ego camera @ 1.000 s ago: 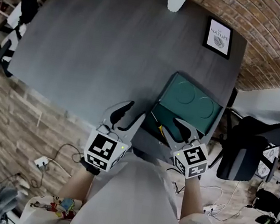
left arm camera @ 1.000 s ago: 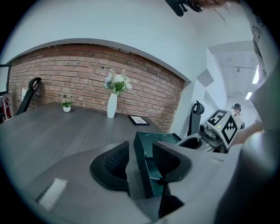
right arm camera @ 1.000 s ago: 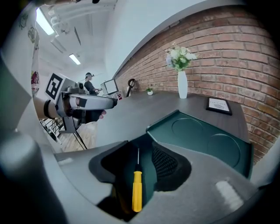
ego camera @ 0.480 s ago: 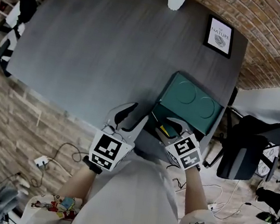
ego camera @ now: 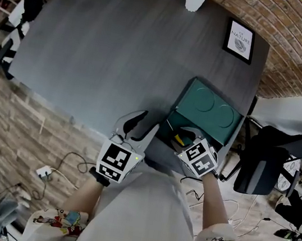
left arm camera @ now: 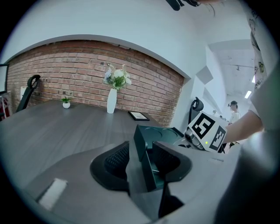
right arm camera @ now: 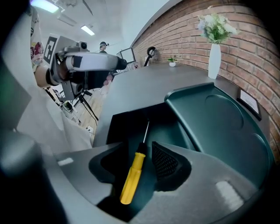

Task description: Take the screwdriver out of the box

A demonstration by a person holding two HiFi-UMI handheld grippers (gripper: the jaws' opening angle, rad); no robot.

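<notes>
Grasp step: the right gripper (right arm camera: 138, 164), jaws apart, straddled the screwdriver (right arm camera: 131, 177) inside the box (right arm camera: 218, 118); closing was due next. The left gripper (left arm camera: 144, 164) also gaped.

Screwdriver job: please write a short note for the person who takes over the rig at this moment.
Left gripper: open, with the near wall of the box between its jaws, not clamped.
Right gripper: open, down in the box; the yellow-handled screwdriver lies between its jaws, not gripped.
Box: on the table, lid open.
Done: lid open, right gripper in position.
Left to do: close on the handle and lift the screwdriver out.
</notes>
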